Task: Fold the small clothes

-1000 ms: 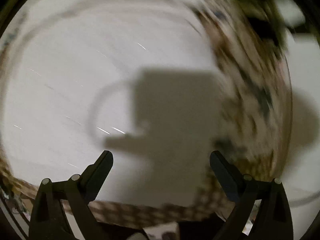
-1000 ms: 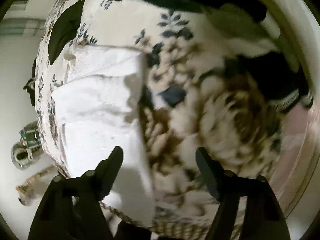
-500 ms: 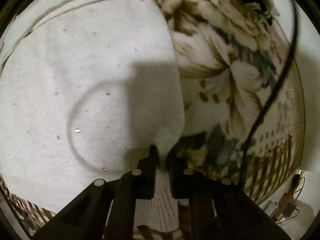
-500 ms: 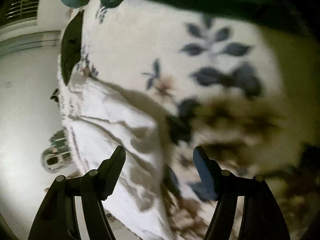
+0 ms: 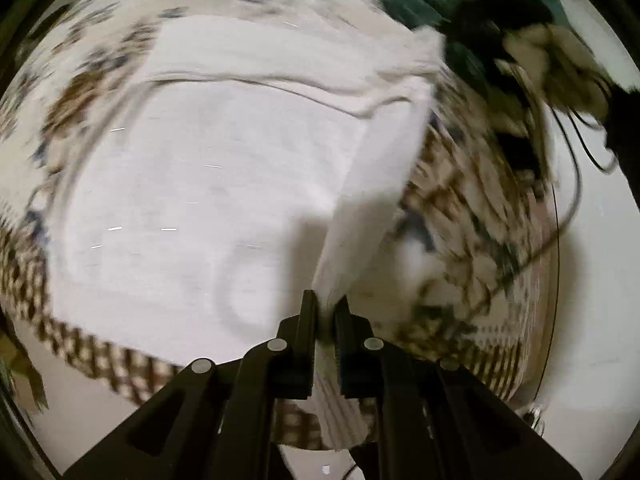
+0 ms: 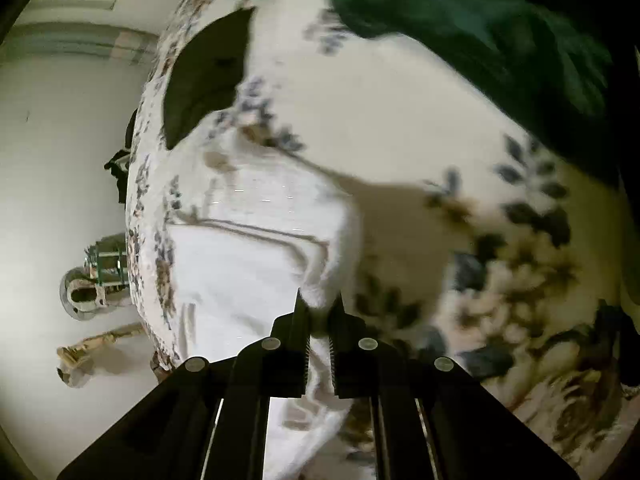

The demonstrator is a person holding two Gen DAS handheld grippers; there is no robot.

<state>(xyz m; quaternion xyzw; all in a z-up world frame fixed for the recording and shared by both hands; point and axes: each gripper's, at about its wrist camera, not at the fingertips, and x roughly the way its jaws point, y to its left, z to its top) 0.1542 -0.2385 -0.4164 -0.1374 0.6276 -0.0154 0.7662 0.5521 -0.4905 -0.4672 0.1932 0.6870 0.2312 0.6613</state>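
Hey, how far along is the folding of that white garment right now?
Early on. Done: both grips are made; the left gripper and right gripper are each shut on an edge of the white garment, lifting it off the floral cloth. In hand: the first fold, not yet laid over. Left: finishing it, plus the green clothes piled behind.

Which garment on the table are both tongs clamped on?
The white garment, pinched by both left tongs and right tongs; the dark green clothes lie untouched.

White knit garment (image 5: 208,184), cream bedcover (image 6: 400,128) with blue and brown leaf print, brown checked border, dark green cloth (image 6: 460,12), black grippers (image 5: 324,312)
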